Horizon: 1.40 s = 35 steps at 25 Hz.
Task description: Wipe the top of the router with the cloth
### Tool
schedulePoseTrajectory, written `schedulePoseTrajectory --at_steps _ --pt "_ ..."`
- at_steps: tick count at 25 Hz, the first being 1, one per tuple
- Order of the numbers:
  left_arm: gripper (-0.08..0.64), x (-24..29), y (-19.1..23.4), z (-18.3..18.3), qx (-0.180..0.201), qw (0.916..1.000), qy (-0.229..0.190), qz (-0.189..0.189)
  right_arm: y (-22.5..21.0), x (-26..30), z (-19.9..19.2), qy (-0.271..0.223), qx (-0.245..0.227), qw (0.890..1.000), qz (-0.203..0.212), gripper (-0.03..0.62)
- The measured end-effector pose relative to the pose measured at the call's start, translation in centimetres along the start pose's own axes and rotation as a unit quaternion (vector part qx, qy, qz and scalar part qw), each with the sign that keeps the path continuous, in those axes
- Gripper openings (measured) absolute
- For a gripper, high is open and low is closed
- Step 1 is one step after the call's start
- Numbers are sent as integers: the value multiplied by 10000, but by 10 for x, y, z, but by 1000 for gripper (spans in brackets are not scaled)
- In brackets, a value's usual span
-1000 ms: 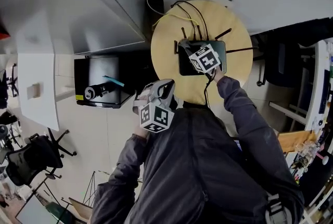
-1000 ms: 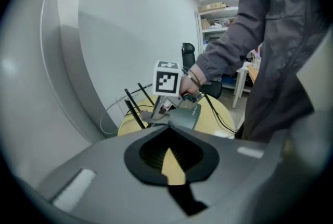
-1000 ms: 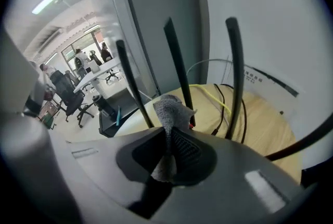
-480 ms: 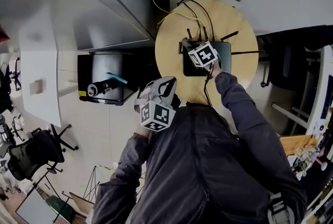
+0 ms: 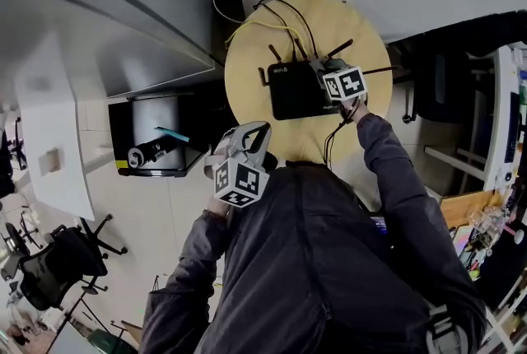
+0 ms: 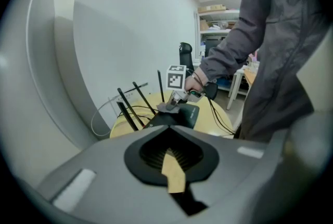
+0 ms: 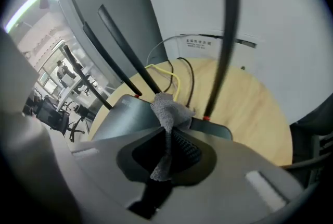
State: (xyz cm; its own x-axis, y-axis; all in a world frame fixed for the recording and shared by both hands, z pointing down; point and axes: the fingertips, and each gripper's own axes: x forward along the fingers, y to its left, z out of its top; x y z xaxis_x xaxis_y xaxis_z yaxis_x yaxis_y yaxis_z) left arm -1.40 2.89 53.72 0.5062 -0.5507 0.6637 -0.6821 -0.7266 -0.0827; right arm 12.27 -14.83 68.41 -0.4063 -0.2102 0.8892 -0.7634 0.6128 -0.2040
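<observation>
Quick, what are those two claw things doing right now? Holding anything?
Left gripper: closed, nothing gripped.
Right gripper: closed on the grey cloth, pressed to the router top.

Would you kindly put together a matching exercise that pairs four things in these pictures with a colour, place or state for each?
Things:
1. cloth
2. router
3. left gripper
4. round table

Descriptions:
A. light wood
B. black, antennas standing up
C. held back from the table edge, fingers shut on nothing
D. pinched in the right gripper, resting on the router's top

Pairs: 1-D, 2-B, 3-C, 4-A.
</observation>
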Motion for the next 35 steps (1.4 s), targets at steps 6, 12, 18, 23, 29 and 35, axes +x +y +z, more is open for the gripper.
schedulePoseTrajectory --at_steps 6,12,18,23,29,35 --pt "0 2 -2 2 97 9999 -6 -106 -46 -21 -21 -39 270 9988 -396 31" --pt "0 -1 -2 -1 81 9999 15 -95 -50 -27 -21 -191 293 9980 -534 31" --pt "0 -3 -2 -7 34 9999 28 -94 39 -18 12 -525 -225 9982 193 31" --pt "0 -4 -2 -7 11 10000 45 -31 119 5 23 -507 -572 9938 805 31" --pt "0 -9 -1 -10 -142 9999 32 51 143 30 6 -113 -438 9954 844 31" --pt "0 -6 0 -11 -212 9998 -18 -16 99 19 -8 16 -234 9980 595 31"
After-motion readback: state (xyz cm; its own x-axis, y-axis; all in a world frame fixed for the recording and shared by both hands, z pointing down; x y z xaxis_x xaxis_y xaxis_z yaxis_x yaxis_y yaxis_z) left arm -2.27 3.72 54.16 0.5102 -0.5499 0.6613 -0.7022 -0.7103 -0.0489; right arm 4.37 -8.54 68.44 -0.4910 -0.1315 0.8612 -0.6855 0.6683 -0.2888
